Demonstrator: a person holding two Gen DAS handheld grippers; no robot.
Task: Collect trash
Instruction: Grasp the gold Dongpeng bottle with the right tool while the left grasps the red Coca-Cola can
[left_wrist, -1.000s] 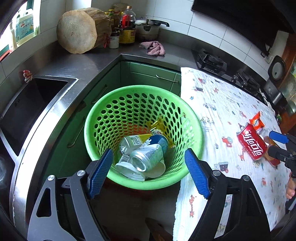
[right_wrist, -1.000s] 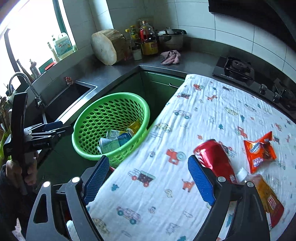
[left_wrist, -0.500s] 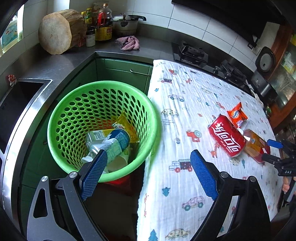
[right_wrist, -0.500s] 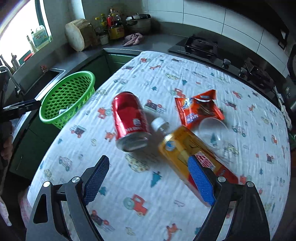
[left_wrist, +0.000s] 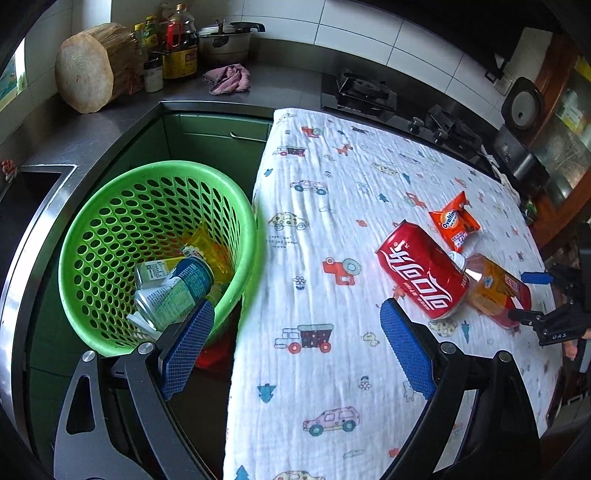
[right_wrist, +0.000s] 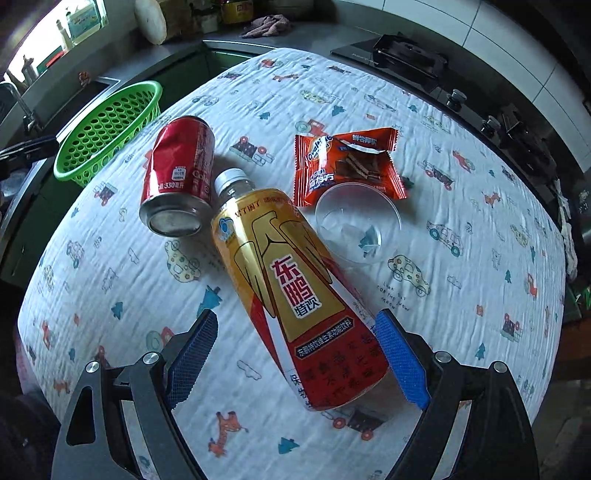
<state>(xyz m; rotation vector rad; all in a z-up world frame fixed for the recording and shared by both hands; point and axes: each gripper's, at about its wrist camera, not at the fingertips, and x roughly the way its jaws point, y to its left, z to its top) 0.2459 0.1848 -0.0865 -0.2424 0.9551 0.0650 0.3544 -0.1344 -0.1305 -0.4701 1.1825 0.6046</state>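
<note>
A gold and red drink bottle (right_wrist: 295, 280) lies on the patterned tablecloth (right_wrist: 443, 295), its base end between the fingers of my right gripper (right_wrist: 295, 321). That gripper is open and points steeply down; the pads do not press the bottle. A dented red cola can (right_wrist: 179, 173), an orange snack wrapper (right_wrist: 347, 166) and a clear plastic cup (right_wrist: 358, 225) lie just beyond. My left gripper (left_wrist: 295, 314) is open and empty above the table's left edge, beside the green basket (left_wrist: 110, 206) that holds cans and wrappers. The left wrist view also shows the can (left_wrist: 424, 273), the bottle (left_wrist: 495, 288) and the right gripper (left_wrist: 526, 295).
A steel counter with a sink (left_wrist: 22, 206) runs behind and left of the basket. A wooden chopping block (left_wrist: 92, 66), sauce bottles, a pot and a pink rag (left_wrist: 229, 79) stand at the back. A gas hob (left_wrist: 365, 92) borders the table's far side.
My left gripper has moved from over the basket rightwards to the table edge. My right gripper has crossed the table and sunk over the bottle, which now lies between its fingers.
</note>
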